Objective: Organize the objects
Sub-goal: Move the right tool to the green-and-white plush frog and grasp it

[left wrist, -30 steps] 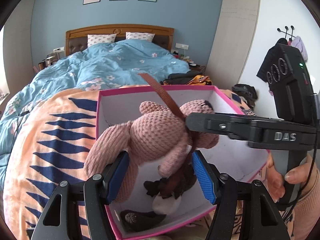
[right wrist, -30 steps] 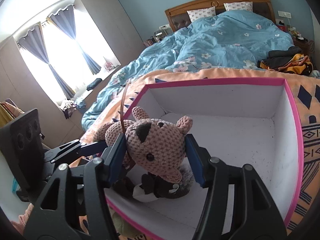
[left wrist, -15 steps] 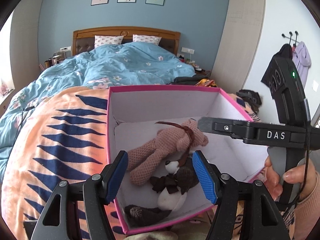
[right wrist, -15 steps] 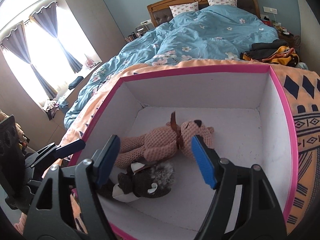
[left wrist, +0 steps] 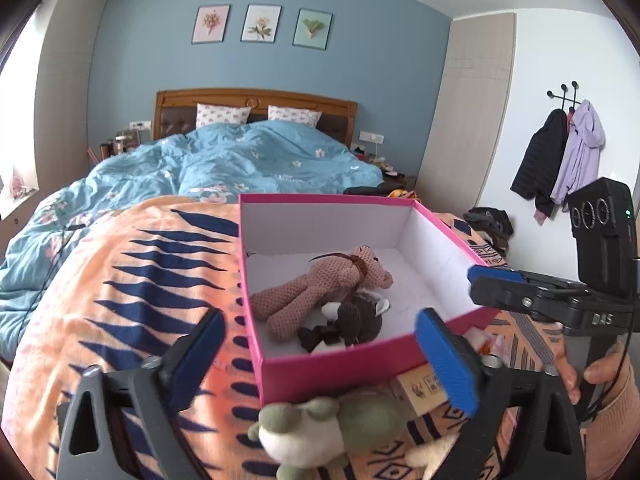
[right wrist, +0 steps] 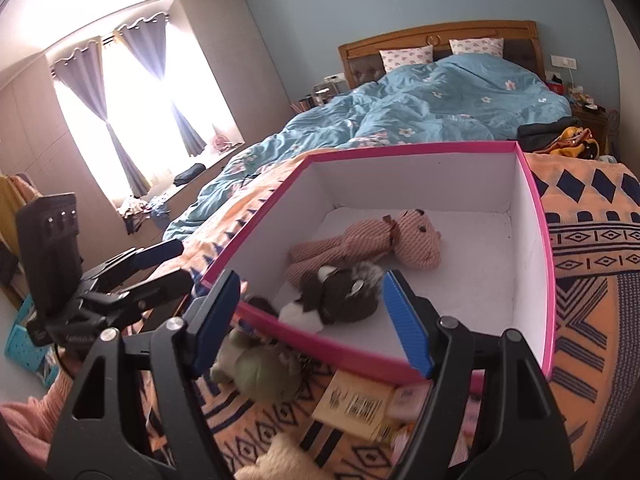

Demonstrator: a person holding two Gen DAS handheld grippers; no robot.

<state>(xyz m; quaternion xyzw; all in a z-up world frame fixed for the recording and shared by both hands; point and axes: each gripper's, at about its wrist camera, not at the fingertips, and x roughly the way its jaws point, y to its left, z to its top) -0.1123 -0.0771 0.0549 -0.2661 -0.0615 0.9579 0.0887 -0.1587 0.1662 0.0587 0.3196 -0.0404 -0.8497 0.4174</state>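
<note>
Now | pink bear (right wrist: 372, 240) in box (right wrist: 532, 216), beyond R gripper (right wrist: 316, 320) | both grippers wide, empty

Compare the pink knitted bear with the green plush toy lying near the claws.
The pink knitted bear lies inside the pink box; the green plush toy lies outside, on the patterned blanket against the box's near wall. The bear is pink with a brown ribbon at its neck; the green toy is olive and cream. The bear lies stretched out, long-limbed; the green toy looks rounder. Both are soft toys, and neither is held.
</note>
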